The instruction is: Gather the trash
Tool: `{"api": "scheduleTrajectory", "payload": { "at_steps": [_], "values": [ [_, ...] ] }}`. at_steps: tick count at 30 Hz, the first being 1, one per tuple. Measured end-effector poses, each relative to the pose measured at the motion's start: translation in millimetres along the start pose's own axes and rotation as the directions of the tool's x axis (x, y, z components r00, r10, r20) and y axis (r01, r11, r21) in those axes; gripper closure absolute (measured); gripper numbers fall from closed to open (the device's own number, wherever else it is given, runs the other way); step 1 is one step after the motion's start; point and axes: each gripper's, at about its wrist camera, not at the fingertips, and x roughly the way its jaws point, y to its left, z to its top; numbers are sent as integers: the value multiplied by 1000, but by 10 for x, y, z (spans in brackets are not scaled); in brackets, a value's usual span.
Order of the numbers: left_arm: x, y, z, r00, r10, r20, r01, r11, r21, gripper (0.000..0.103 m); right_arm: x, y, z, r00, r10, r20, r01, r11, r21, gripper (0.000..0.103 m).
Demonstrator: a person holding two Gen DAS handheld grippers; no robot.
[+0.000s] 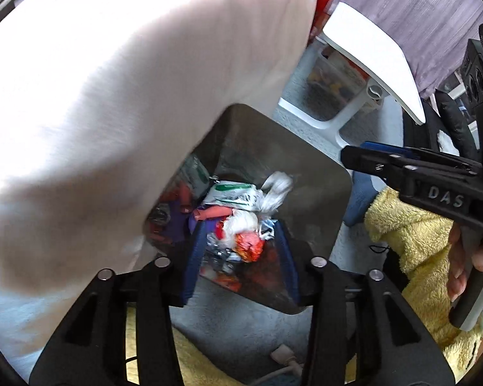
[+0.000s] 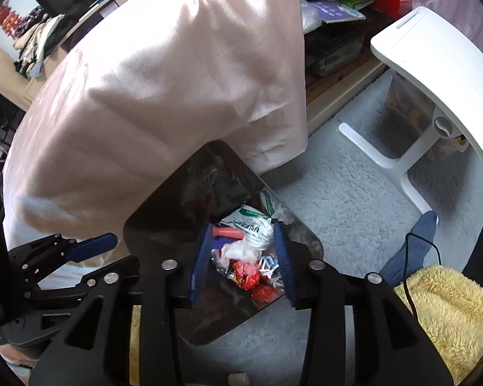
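In the left wrist view, the left gripper [image 1: 240, 257] is hanging low in the centre of the frame with its blue-padded fingers [image 1: 194, 257] spread apart and grasping nothing, framing the trash [image 1: 241, 215] that is lying inside the bin [image 1: 309, 173]. The right gripper [image 2: 243, 257] is doing the same in the right wrist view, its fingers [image 2: 285, 263] released and parted over the same heap; a red crumpled wrapper [image 2: 246, 273] is sitting between them without touching either pad. The trash is piling up at the bottom of the bin [image 2: 190, 199], a dark, rounded-square container whose mouth is facing up toward both cameras; white plastic with green print [image 1: 233, 193] is lying toward the top of the pile. A large pale pink cloth [image 1: 119, 96] is draping across the upper left of both frames and hiding the bin's far left corner, so the litter beneath it is hard to make out. The near rim is being cut off by the gripper bodies. At the right edge of the left view the right gripper is showing side-on, partly cropped. A white tabletop [image 2: 434, 64] is curving at the upper right, above a pale carpet [image 2: 338, 199], with a yellow fleece [image 2: 450, 315] at the lower right.
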Motion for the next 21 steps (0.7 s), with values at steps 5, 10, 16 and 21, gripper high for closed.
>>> {"api": "scheduleTrajectory", "payload": {
  "at_steps": [5,10,16,21],
  "values": [
    [-507,61,-4,992,48,113,-49,999,6,23,-458,-14,72,991,-4,131,0,1000,24,4],
    [-1241,117,-6,958,92,273,-88,996,-25,8,-1148,119,118,953,-33,303,41,999,-20,3],
    [-2043,77,4,887,150,437,-139,989,-57,8,-1958,435,49,856,-97,507,141,989,-50,3],
    [-2652,-41,-68,803,182,567,-178,982,-64,8,-2523,694,-54,771,-100,629,173,983,-56,3]
  ]
}}
